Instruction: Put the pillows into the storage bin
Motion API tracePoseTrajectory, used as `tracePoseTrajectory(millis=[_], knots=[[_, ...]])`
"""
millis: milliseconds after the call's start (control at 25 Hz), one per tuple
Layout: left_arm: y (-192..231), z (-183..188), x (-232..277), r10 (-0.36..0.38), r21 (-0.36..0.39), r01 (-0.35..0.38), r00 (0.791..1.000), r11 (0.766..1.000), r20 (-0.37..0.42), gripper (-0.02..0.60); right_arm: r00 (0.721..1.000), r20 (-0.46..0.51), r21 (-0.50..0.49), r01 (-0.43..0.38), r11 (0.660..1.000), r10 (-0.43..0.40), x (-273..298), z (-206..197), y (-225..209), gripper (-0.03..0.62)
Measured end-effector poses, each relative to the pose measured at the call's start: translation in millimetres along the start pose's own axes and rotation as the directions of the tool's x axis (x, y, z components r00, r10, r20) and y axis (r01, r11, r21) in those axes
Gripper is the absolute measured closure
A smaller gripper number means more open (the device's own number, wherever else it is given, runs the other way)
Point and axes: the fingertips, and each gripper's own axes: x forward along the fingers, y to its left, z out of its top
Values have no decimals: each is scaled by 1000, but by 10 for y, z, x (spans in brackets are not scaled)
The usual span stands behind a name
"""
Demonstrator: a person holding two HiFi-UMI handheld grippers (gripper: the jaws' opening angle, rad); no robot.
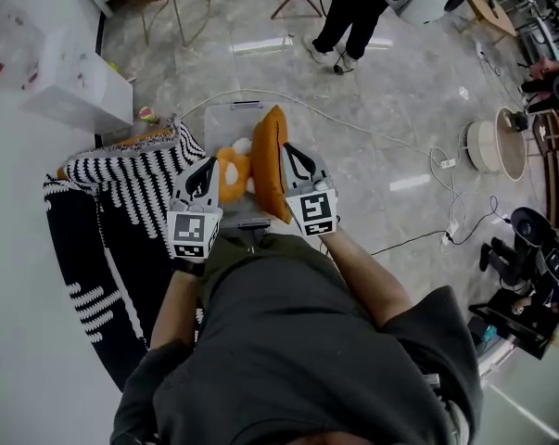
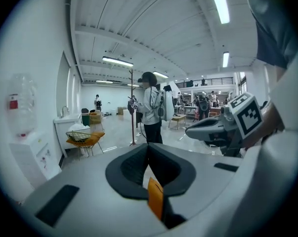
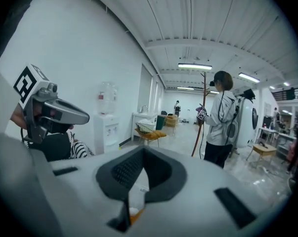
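A: Where is the orange pillow seen?
B: It is stood on edge in the clear storage bin on the floor, beside a fox pillow.
A: What is gripped?
B: Nothing. The left hand-held gripper and the right hand-held gripper are held closed, jaws together, above the bin.
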Motion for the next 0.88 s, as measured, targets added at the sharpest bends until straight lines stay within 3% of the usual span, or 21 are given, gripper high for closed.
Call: tracePoseTrajectory(millis=[360, 880], knots=[[0, 584, -139, 0, 31, -3, 997, 1000, 72, 578, 999, 52, 37, 13, 999, -15, -249, 432, -93, 594], [-66, 755, -234, -3, 58, -2, 997, 998, 78, 578, 996, 89, 38, 15, 999, -19, -364, 589, -119, 594]])
